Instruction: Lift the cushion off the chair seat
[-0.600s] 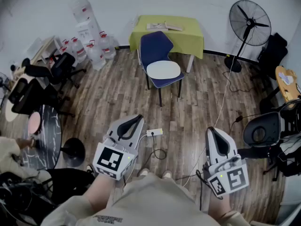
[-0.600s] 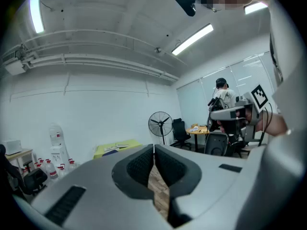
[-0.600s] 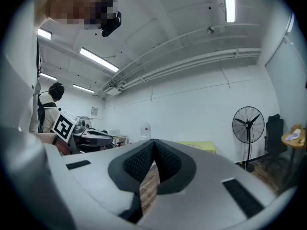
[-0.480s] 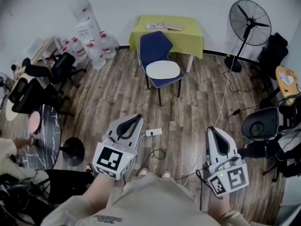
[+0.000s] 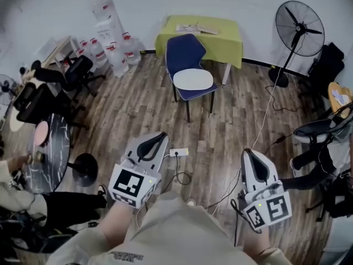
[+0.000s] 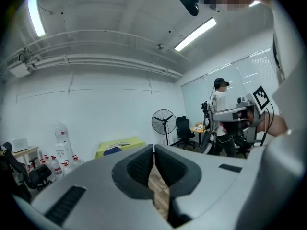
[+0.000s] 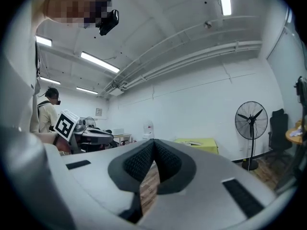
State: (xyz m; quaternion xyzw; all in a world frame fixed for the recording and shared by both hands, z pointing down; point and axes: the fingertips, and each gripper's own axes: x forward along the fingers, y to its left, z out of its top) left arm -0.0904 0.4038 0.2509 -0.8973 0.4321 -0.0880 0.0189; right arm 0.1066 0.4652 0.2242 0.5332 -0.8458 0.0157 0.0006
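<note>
Across the wood floor [image 5: 138,109] the cushion [image 5: 193,80] tops the chair [image 5: 185,51], far from the closed left gripper [image 5: 160,137] and right gripper [image 5: 246,153].

White cushion [image 5: 193,79] lying on blue chair [image 5: 185,52].

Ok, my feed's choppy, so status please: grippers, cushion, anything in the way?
Left gripper and right gripper both shut, empty, well short of the chair. Cushion lying on the seat, untouched. Power strip and cable on the floor between.
</note>
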